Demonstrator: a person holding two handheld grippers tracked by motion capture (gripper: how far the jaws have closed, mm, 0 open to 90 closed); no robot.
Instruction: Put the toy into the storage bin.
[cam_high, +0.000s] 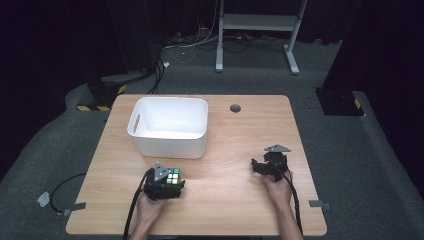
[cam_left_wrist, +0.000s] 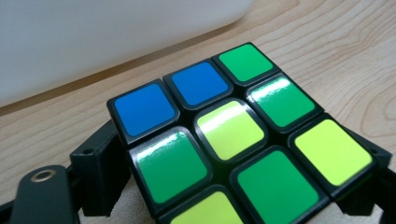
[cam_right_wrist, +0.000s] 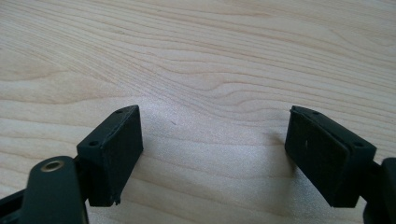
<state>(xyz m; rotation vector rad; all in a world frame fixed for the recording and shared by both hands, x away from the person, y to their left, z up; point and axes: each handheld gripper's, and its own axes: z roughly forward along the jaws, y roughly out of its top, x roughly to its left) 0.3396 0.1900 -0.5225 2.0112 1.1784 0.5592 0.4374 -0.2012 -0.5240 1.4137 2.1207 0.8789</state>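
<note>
A scrambled puzzle cube (cam_high: 173, 176) with blue, green and yellow stickers on top sits on the wooden table (cam_high: 235, 210), just in front of the white bin (cam_high: 150, 142). My left gripper (cam_high: 171, 183) is shut on the cube. In the left gripper view the cube (cam_left_wrist: 231, 130) is seen close up, with a black finger (cam_left_wrist: 100, 163) against its left side and the other at its right. My right gripper (cam_high: 264, 167) rests on the table at the right. Its jaws stand wide apart over bare wood in the right gripper view (cam_right_wrist: 212, 121).
The white bin has a handle slot on its left wall, and no contents show inside it. Its wall (cam_left_wrist: 93, 37) rises right behind the cube. A round cable hole (cam_high: 235, 108) marks the table's far side. Cables trail from both grippers toward the near edge.
</note>
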